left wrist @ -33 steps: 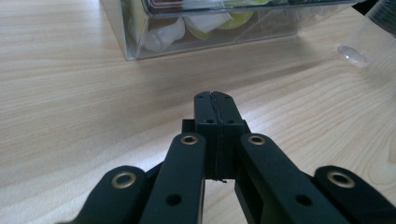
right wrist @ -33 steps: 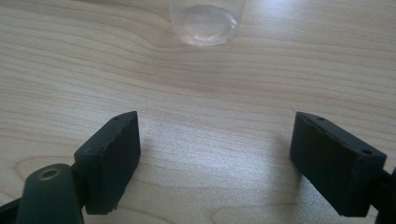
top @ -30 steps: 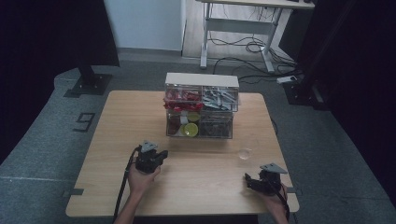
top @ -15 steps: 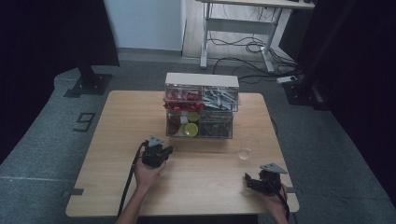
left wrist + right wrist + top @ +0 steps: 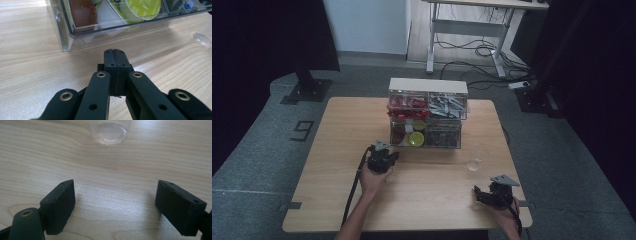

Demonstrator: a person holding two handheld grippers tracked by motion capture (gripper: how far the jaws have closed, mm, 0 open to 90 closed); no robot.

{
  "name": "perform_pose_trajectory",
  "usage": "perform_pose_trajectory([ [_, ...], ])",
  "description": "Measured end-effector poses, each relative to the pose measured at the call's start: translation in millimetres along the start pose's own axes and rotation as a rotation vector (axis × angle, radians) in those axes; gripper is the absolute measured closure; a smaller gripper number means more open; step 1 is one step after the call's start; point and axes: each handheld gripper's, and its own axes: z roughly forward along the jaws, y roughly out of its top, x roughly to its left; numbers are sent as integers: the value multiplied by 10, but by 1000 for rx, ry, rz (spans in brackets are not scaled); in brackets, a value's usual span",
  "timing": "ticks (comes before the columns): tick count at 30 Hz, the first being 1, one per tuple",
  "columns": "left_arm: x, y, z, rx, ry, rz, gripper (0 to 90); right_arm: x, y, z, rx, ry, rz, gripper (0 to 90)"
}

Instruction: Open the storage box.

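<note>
Jaws pressed together and empty on the left gripper [image 5: 116, 58], just before the clear drawer box [image 5: 75, 32], right gripper [image 5: 115, 200] spread wide, facing the clear cup [image 5: 110, 131], near table edge

Left gripper [image 5: 116, 58] jaws pressed together; right gripper [image 5: 115, 202] jaws spread wide.

Item count, counter surface
Grippers: two [image 5: 384, 156] [image 5: 479, 194]. Clear drawer organiser [image 5: 428, 120]: one, four compartments. Clear cup [image 5: 474, 164]: one.
</note>
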Motion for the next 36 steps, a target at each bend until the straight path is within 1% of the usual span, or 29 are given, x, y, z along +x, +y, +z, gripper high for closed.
perform_pose_trajectory([
  [9,29,65,81,-5,-4,-16,900,0,0,0,0,0,0,164],
  [11,34,75,89,-2,-1,-16,900,0,0,0,0,0,0,165],
  [15,34,92,96,-13,3,-22,900,1,0,0,0,1,0,166],
  [17,33,103,96,-15,7,-18,900,1,0,-1,0,0,-1,166],
  [18,31,110,101,-15,8,-24,900,1,0,-1,0,0,-1,167],
  [21,32,116,112,-7,13,-14,900,2,0,-1,-1,0,-1,167],
  [24,29,121,110,-5,16,-14,900,2,0,-1,-1,0,-2,168],
  [28,15,112,91,-12,26,-9,900,1,0,-1,-1,0,-2,168],
  [30,16,105,83,-17,26,-9,900,1,0,-1,-1,0,-2,167],
  [31,19,105,82,-19,25,-15,900,2,0,-1,-1,0,-2,167],
  [36,16,104,80,-18,27,-12,900,2,0,-1,0,0,-3,168],
])
